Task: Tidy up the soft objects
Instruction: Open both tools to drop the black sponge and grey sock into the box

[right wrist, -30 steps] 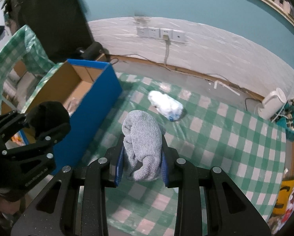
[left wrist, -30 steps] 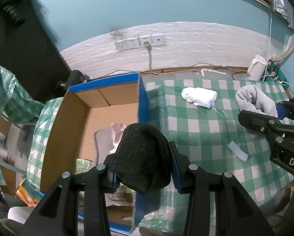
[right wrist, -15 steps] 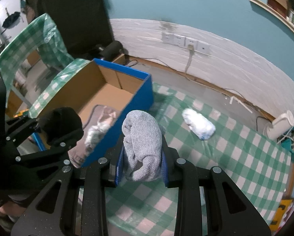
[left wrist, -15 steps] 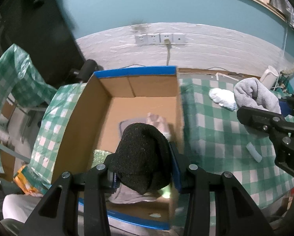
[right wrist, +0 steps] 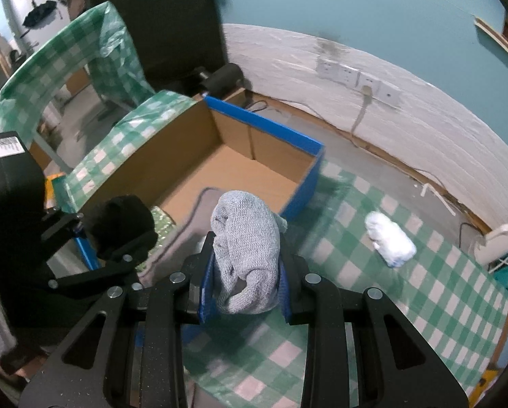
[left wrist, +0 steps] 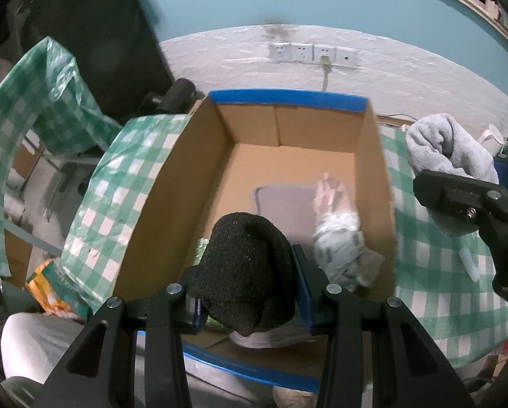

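My left gripper (left wrist: 247,292) is shut on a black knit bundle (left wrist: 245,272) and hangs over the open cardboard box (left wrist: 373,183) with blue outer walls. Inside the box lie a grey flat cloth (left wrist: 286,209), a white patterned bundle (left wrist: 339,241) and something green (left wrist: 201,250), partly hidden. My right gripper (right wrist: 245,272) is shut on a light grey knit bundle (right wrist: 245,251), held above the box's right wall (right wrist: 305,183). In the left wrist view that grey bundle (left wrist: 447,149) shows at the right. A white rolled bundle (right wrist: 390,239) lies on the green checked tablecloth (right wrist: 441,289).
A white kettle (right wrist: 500,241) and cables stand at the table's far right corner. Wall sockets (left wrist: 313,54) with a plugged cord sit behind the box. Checked plastic sheeting (left wrist: 26,102) drapes furniture at the left. An orange packet (left wrist: 48,284) lies below the box's left side.
Both grippers have travelled left with their bundles. The black bundle has gone from the box's right wall to over its inside; the grey bundle from over the tablecloth to above the box's right wall.
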`<state>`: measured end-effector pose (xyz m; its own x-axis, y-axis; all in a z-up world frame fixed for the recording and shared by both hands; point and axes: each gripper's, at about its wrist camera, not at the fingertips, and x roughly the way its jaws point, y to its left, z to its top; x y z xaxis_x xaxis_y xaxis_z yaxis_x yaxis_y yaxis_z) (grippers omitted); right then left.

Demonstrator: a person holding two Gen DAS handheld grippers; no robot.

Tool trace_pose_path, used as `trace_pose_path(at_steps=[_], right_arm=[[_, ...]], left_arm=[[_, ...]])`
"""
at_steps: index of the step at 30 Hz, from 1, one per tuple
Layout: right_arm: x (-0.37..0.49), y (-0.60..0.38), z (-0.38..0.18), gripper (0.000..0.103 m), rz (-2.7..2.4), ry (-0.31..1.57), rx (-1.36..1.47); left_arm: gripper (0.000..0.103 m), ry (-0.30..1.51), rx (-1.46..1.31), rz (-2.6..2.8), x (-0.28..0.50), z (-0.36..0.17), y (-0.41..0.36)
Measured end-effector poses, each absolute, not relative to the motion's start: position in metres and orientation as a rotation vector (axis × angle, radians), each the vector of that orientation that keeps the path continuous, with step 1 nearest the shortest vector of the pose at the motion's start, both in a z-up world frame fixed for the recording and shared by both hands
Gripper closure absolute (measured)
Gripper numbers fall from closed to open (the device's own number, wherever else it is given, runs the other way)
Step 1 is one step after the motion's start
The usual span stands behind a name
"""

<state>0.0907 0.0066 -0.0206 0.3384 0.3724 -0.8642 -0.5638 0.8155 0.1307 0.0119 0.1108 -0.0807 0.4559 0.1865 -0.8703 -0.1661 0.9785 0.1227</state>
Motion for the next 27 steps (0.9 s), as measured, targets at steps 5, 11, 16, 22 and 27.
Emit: trace_pose_path(at_steps=[5,11,16,22,27], right_arm=[[0.092,0.029,-0.025,0.074,0.653,1.073,-0.222],[0.094,0.052,-0.029,0.073,0.686,1.082,-0.238],[0.096,0.069,-0.039,0.073,0.713,1.111,-0.254],[0.096,0.076,-0.049,0.060,0.683,1.134,-0.283],[0.096,0.070,-0.044,0.045,0.652,1.109,-0.274]], left_arm=[[0.061,1.087,0.007,0.245,0.010,-0.085,0.126],[0.061,1.114,-0.040,0.263,0.010,-0.094,0.145],[0.059,1.142,-0.089,0.303,0.010,-0.103,0.161],[0.043,1.162,-0.079,0.340,0.007,-0.109,0.166],[0.029,1.136,-0.055,0.356,0.007,-0.102,0.163]])
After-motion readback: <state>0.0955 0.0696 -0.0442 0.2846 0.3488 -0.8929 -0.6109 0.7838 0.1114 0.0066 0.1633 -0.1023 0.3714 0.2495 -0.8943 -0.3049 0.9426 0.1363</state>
